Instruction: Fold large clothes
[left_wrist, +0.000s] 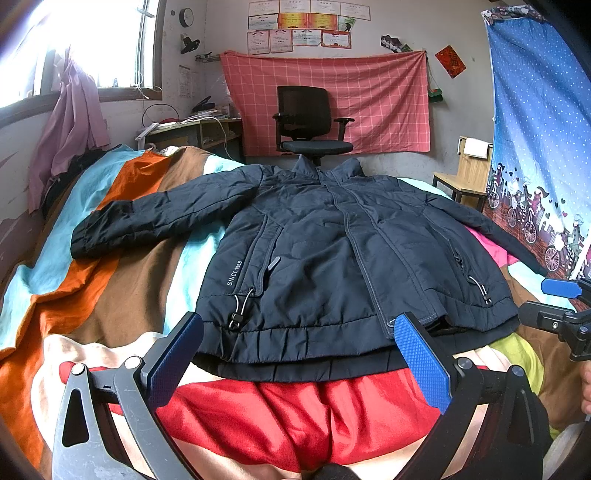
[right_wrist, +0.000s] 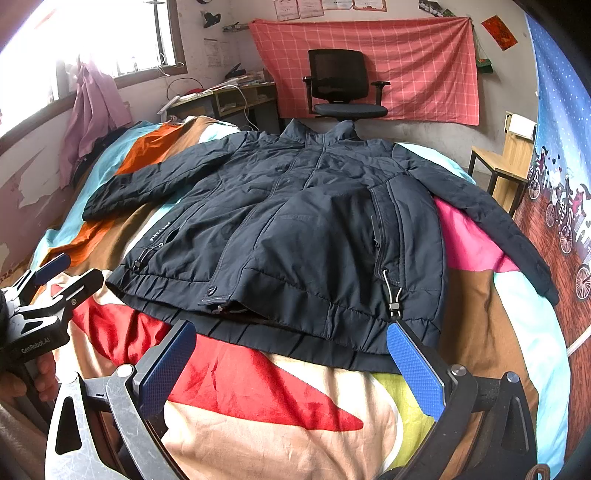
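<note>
Both claws, left (left_wrist: 299, 354) and right (right_wrist: 291, 362), gape wide and empty above the puffy, quilted navy jacket (left_wrist: 332, 251).

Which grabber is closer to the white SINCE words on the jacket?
Left. The left gripper sits at the hem just below the SINCE lettering; the right gripper is farther along the hem, toward the other pocket.

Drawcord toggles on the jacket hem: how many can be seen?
2: one toggle near the hem under the "SINCE" print, the other toggle near the hem on the opposite front panel. Others may be hidden.
</note>
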